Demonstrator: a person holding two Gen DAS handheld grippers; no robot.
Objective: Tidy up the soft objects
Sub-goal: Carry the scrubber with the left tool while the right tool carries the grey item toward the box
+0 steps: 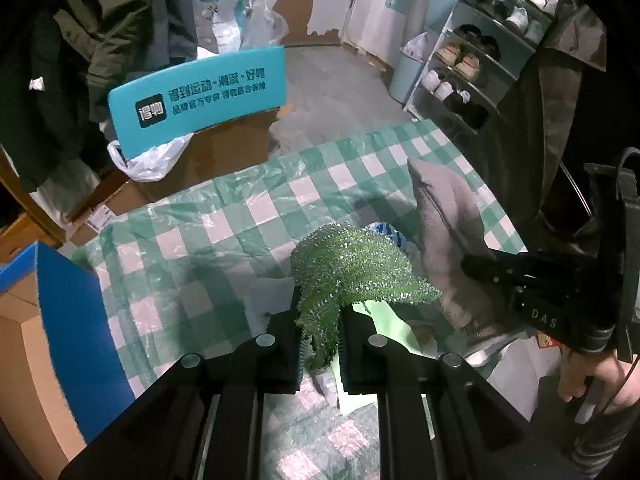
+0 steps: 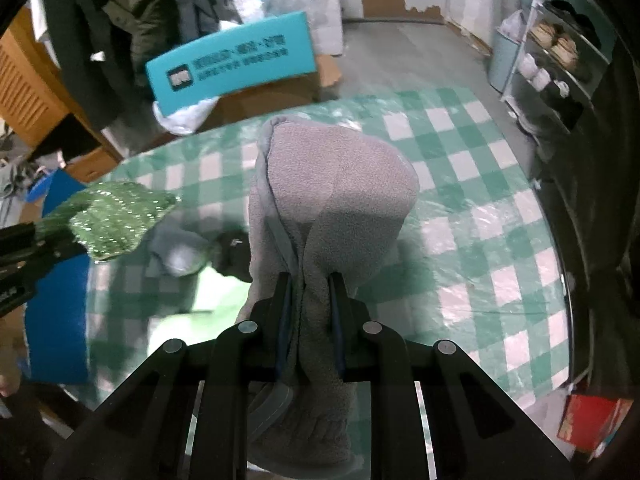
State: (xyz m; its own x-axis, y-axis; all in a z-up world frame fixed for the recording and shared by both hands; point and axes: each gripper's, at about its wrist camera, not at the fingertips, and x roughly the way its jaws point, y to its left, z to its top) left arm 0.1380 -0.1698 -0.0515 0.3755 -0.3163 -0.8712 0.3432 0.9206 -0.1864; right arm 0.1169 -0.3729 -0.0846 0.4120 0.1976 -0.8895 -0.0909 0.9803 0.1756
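My left gripper point(image 1: 320, 312) is shut on a green glittery mesh scrubber point(image 1: 352, 268) and holds it above the green-and-white checked table point(image 1: 192, 240). My right gripper point(image 2: 310, 284) is shut on a grey fleece cloth point(image 2: 336, 184), which stands up above its fingers. In the left wrist view the grey fleece cloth point(image 1: 444, 224) and the right gripper point(image 1: 484, 268) are at the right. In the right wrist view the scrubber point(image 2: 116, 216) is at the left. A light green cloth point(image 1: 388, 320) and a blue-white soft item point(image 1: 384, 230) lie on the table below.
A blue cardboard box point(image 1: 68, 312) stands at the table's left edge. A teal sign point(image 1: 200, 96) leans on brown boxes point(image 1: 224, 148) beyond the table. A shoe rack point(image 1: 480, 52) is at the far right. A red box point(image 2: 592, 420) lies at the table's near right.
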